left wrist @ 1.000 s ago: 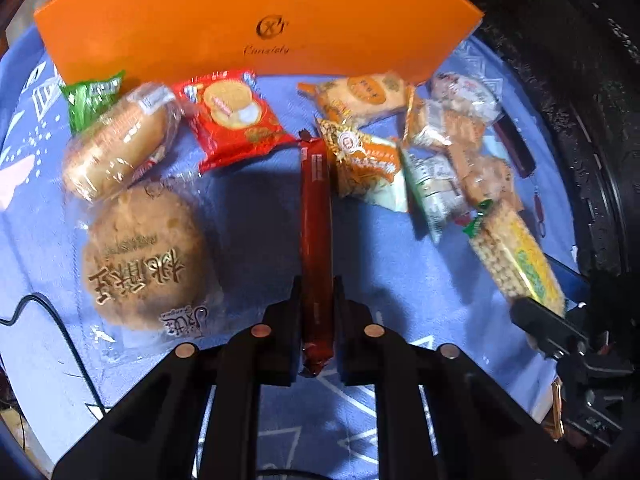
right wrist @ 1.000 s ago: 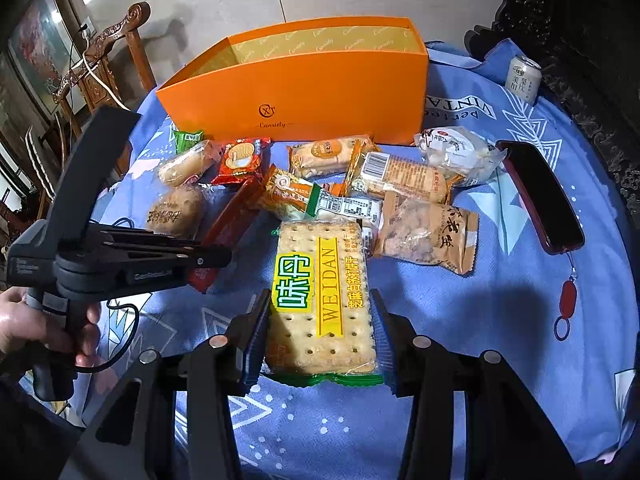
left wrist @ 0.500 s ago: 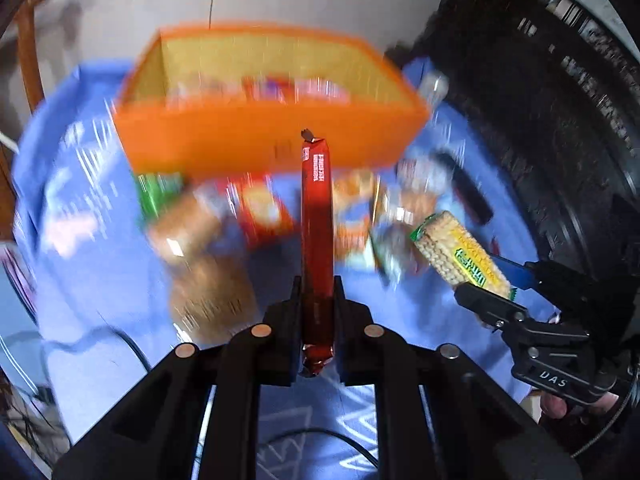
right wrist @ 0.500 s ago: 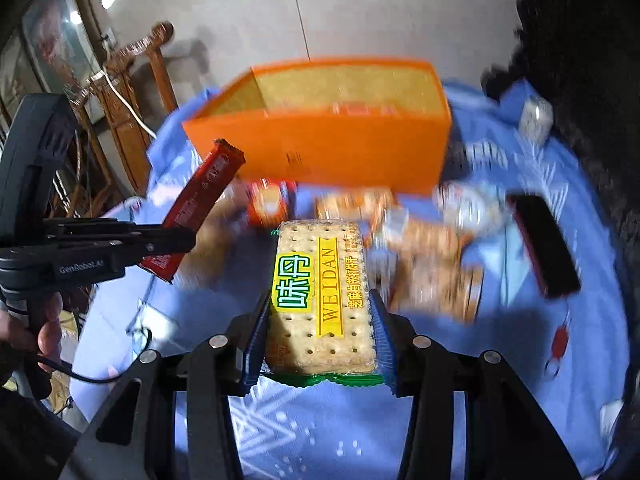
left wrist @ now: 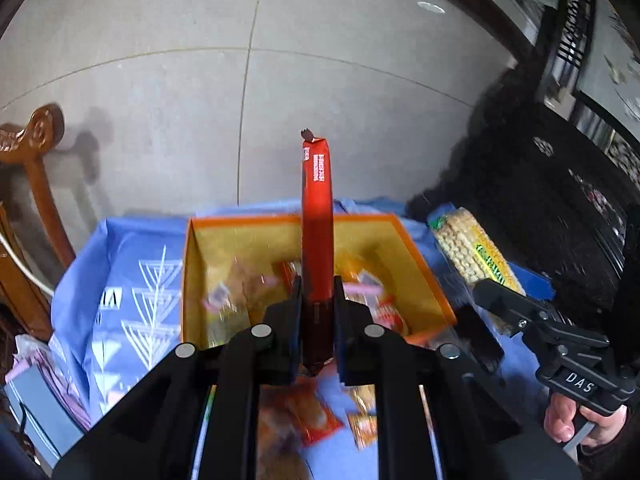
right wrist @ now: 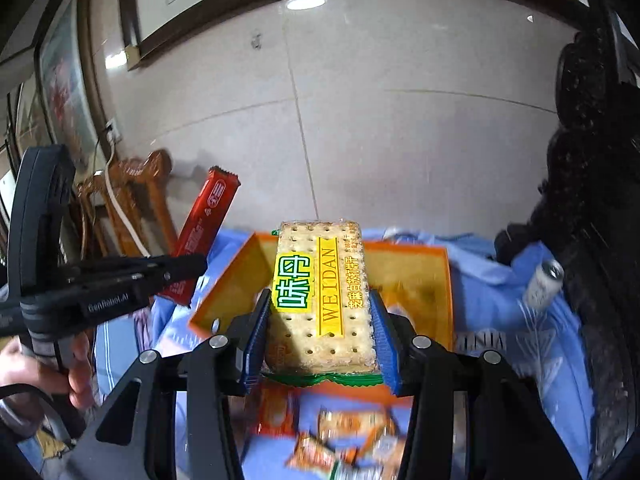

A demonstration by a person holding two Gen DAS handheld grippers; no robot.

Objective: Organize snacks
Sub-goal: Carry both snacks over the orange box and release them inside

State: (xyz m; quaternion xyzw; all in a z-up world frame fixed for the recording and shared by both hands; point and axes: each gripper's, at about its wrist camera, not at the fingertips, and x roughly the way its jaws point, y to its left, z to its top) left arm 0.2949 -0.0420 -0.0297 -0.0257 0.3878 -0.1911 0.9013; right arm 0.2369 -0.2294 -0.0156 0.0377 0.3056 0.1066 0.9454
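Observation:
My left gripper (left wrist: 317, 292) is shut on a long red snack stick (left wrist: 317, 216) and holds it above the open orange box (left wrist: 424, 268). The stick also shows in the right wrist view (right wrist: 202, 232). My right gripper (right wrist: 320, 308) is shut on a clear pack of crackers (right wrist: 320, 292) with a yellow label, raised just before the same orange box (right wrist: 440, 280). The cracker pack shows at the right of the left wrist view (left wrist: 472, 252). Several snack packets lie inside the box, blurred.
Several snack packets (right wrist: 340, 436) lie on the blue cloth (left wrist: 132, 280) below both grippers. A drink can (right wrist: 544, 280) stands right of the box. A wooden chair (left wrist: 36, 184) stands at the left, dark carved furniture (left wrist: 560, 200) at the right.
Both grippers have lifted their snacks off the table and moved forward over the orange box. The views now look down into the box and at the wall behind.

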